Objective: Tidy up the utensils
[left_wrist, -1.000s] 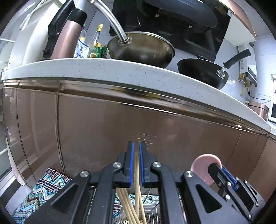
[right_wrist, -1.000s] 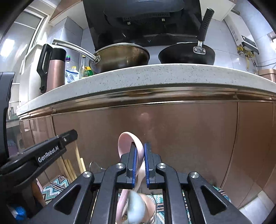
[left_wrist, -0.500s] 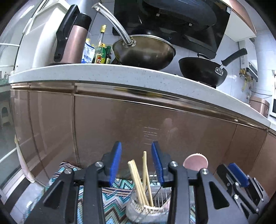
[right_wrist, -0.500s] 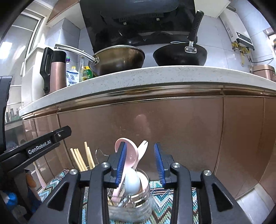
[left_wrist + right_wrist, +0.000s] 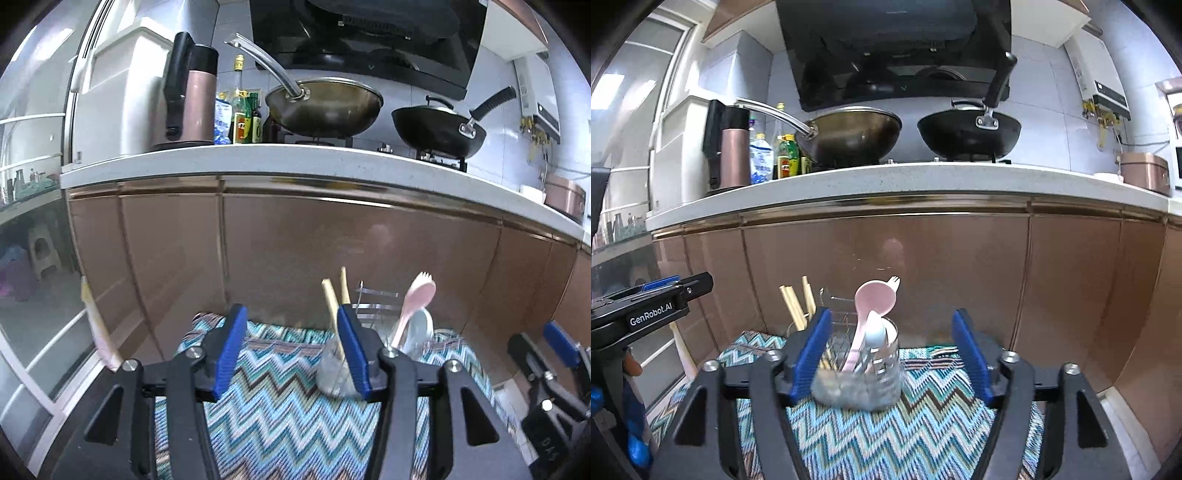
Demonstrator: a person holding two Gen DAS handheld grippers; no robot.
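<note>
A white speckled counter (image 5: 923, 181) is running across the kitchen, with copper-coloured cabinet doors (image 5: 960, 273) standing closed below it and reflecting the room faintly. A black range hood (image 5: 897, 48) is hanging against pale grey wall tiles (image 5: 1045, 92). On the hob, a steel wok (image 5: 849, 134) and a black wok (image 5: 969, 134) are sitting side by side. A copper-toned thermos jug (image 5: 192, 99) and several bottles (image 5: 243, 118) are standing at the counter's left end. A white water heater (image 5: 537, 96) is hanging on the right wall. A zigzag-patterned mat (image 5: 886, 424) is covering the floor. Daylight is entering through glazing at the left (image 5: 33, 206).
</note>
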